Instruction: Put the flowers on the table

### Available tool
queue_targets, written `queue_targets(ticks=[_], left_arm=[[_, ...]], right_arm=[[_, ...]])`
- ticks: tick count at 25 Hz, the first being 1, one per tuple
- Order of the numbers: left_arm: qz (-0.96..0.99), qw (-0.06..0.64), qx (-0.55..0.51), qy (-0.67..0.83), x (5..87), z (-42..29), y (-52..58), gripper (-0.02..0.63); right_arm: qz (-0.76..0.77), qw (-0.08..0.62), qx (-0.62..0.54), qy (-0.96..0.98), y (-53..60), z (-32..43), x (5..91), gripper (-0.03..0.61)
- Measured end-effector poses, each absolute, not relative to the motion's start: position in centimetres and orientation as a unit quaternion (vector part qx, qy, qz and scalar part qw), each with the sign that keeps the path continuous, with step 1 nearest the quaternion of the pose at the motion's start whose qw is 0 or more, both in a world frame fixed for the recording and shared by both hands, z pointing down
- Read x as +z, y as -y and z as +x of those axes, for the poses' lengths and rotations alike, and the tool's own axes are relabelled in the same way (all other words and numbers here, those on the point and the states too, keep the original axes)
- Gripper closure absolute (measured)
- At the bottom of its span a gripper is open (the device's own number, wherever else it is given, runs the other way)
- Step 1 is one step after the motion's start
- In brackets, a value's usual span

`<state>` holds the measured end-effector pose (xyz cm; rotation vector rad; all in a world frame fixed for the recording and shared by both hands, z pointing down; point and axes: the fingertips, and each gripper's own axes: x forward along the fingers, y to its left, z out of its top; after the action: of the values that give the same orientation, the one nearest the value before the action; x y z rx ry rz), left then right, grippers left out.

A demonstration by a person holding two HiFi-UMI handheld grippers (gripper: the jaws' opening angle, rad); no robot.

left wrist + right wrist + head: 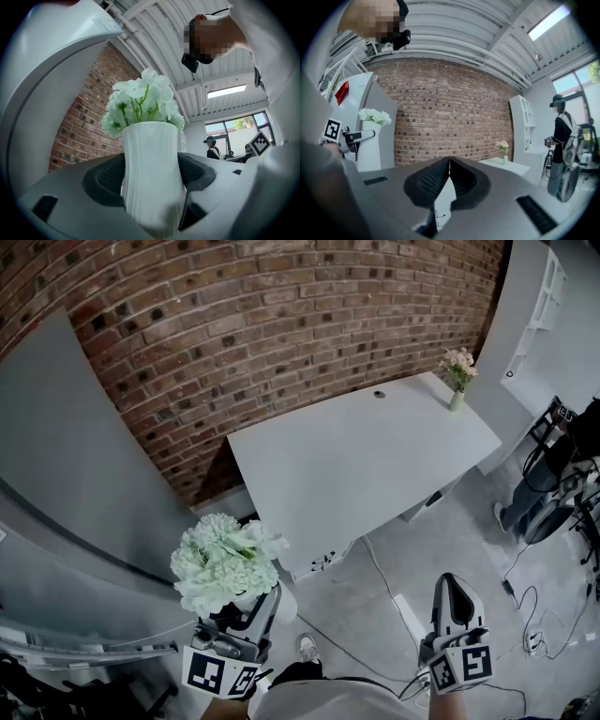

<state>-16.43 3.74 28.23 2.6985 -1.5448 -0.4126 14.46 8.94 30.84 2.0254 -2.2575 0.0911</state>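
My left gripper [151,185] has its jaws spread wide around the white ribbed vase [152,150]. The dark pads press on the slimmer part of its body from both sides, so I am pinching the vase itself and not the stems. The bunch of pale white-green flowers [223,561] stands upright out of its mouth. I hold it in the air at the near left, well apart from the white worktop [375,474], which lies farther off to the right against the brick wall [234,324]. My right gripper [449,174] hangs at the near right with its jaws pressed together on nothing.

The vase looks hard and smooth, ceramic or stiff plastic, so I judge it rigid, probably slippery and likely to chip if knocked. The ribs should give the pads some purchase. The wide flower head makes the load top-heavy, and the blooms are soft and would crush, so the body of the vase is the right place to hold.

I cannot tell whether there is water inside, so I would keep it upright. It wants setting down flat on a bare stretch of worktop, away from the edge and from the small vase of pink flowers [457,376] at the far right corner.
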Motion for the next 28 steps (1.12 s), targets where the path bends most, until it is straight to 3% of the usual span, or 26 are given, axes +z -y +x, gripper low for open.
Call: queue_targets(ticks=[28], left_arm=[[0.867,0.012,-0.132,0.48,29.6,-15.5,0.3,0.262]], right_arm=[[0.663,0.037,0.016,0.748,-3.5,14.3,30.6,0.561]])
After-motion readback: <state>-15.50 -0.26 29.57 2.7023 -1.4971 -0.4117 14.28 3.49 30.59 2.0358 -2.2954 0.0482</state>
